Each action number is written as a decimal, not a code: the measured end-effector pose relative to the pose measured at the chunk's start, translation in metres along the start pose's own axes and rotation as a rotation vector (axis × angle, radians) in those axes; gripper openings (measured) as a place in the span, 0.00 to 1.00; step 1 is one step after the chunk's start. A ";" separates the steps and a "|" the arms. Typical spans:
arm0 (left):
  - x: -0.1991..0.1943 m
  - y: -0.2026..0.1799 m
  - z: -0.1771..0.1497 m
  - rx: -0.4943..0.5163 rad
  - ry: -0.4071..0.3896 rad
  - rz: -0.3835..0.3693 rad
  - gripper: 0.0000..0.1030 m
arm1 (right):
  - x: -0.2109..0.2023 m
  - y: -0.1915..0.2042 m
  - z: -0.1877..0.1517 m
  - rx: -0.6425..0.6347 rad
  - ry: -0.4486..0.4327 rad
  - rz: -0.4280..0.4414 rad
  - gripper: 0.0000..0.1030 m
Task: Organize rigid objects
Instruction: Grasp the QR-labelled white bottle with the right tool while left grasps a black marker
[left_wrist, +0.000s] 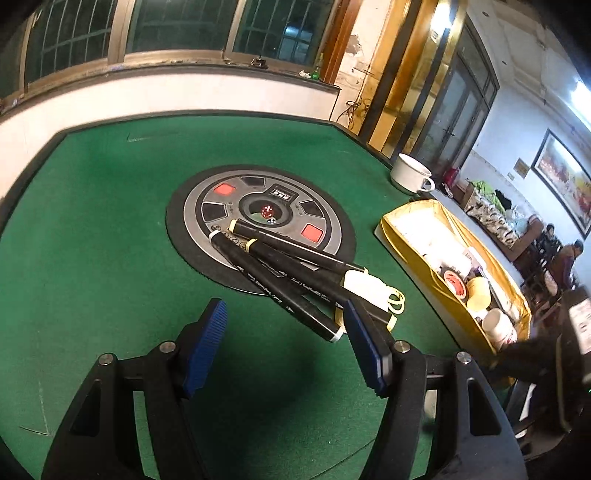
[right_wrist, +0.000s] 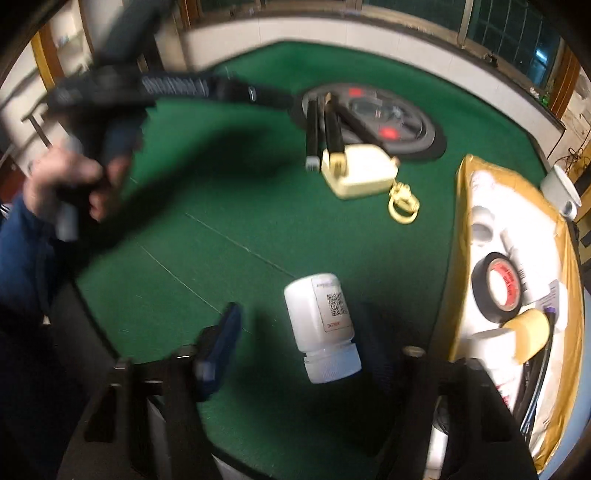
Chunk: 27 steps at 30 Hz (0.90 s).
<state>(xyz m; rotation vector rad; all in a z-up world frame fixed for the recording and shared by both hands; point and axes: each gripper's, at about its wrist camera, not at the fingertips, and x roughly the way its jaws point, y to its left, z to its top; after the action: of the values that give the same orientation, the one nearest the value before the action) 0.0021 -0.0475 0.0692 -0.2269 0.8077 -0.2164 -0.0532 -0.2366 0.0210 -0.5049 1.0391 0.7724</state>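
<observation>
Green felt table | left gripper spread, lined up on markers lower centre | right gripper jaws apart around white bottle, grip unclear, probably bound for yellow box

The support surface is a mahjong table covered in green felt with a dark raised border. A round grey control panel, with red buttons and a central dice dome, is set flush at its middle. Three black marker pens lie fanned out, partly over the panel. A cream plug adapter with a ring rests against their ends. A yellow-lined box of small items and a white cup stand near the table edge.
</observation>
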 end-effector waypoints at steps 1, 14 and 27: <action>0.002 0.003 0.001 -0.017 0.009 0.000 0.63 | 0.003 -0.002 -0.002 0.022 0.005 0.007 0.33; 0.059 -0.001 0.030 -0.077 0.176 0.166 0.43 | -0.039 -0.016 -0.044 0.273 -0.180 0.112 0.32; 0.068 -0.001 0.020 0.022 0.178 0.273 0.15 | -0.056 -0.029 -0.054 0.352 -0.269 0.141 0.32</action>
<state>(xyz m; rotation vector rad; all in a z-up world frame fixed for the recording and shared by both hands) 0.0620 -0.0649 0.0365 -0.0751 1.0028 0.0120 -0.0780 -0.3105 0.0483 -0.0239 0.9382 0.7381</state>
